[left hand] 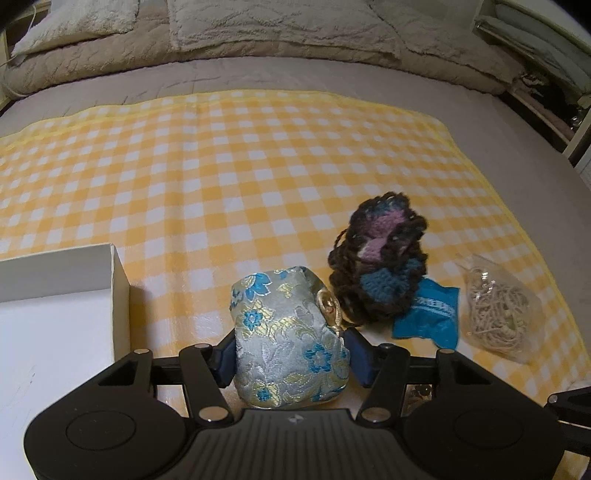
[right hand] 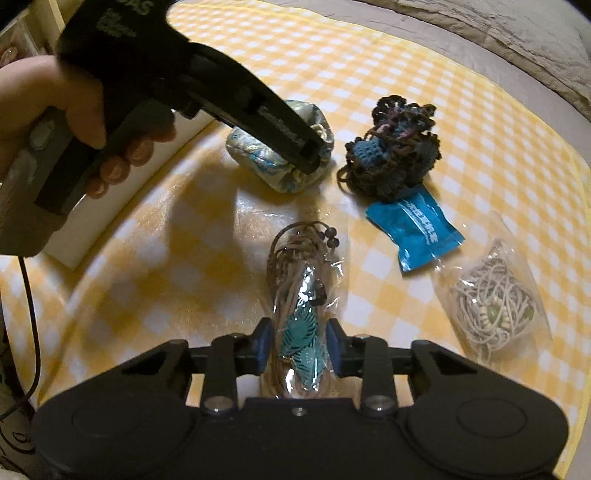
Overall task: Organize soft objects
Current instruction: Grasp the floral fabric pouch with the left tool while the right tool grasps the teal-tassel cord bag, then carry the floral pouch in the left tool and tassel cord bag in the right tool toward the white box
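Observation:
My left gripper (left hand: 290, 356) is shut on a silver brocade pouch with blue flowers (left hand: 288, 332), on the yellow checked cloth (left hand: 221, 166); the pouch also shows in the right wrist view (right hand: 280, 147), partly hidden by the left gripper's body. My right gripper (right hand: 300, 349) is shut on a clear bag holding a cord necklace with teal leaf pendants (right hand: 304, 295). A dark crocheted piece with blue and pink (left hand: 380, 258) (right hand: 395, 147) lies right of the pouch. A blue sachet (left hand: 428, 317) (right hand: 413, 229) and a clear bag of beige cord (left hand: 495, 310) (right hand: 491, 302) lie further right.
A white open box (left hand: 118, 295) stands at the left edge of the cloth, close to the left gripper; its wall shows in the right wrist view (right hand: 140, 192). Beige pillows and a blanket (left hand: 258, 29) lie at the far side of the bed.

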`<move>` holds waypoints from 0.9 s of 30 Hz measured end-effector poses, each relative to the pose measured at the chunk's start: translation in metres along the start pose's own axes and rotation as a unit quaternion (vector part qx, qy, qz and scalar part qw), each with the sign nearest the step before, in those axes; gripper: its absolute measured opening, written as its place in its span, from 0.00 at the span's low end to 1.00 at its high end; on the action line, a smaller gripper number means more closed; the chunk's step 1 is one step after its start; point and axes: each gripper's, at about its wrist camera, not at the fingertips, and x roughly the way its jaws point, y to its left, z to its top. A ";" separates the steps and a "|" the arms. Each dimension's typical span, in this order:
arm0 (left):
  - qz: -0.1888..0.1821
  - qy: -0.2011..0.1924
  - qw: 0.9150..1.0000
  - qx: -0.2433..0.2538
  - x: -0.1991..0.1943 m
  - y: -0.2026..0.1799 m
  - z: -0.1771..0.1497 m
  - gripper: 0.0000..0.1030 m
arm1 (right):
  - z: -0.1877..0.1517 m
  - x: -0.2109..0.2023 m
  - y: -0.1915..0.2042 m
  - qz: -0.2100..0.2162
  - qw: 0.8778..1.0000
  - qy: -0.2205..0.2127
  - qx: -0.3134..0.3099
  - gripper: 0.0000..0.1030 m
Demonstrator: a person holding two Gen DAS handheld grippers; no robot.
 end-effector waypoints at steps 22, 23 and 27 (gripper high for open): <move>-0.034 -0.113 0.993 0.008 -0.106 0.019 0.001 0.57 | 0.002 -0.062 -0.024 -0.074 0.980 -0.112 0.148 0.26; -0.032 -0.116 0.993 0.009 -0.110 0.022 0.000 0.57 | 0.004 -0.064 -0.024 -0.076 0.978 -0.117 0.153 0.26; -0.027 -0.124 0.992 0.006 -0.123 0.037 -0.005 0.57 | 0.007 -0.069 -0.025 -0.085 0.970 -0.134 0.184 0.26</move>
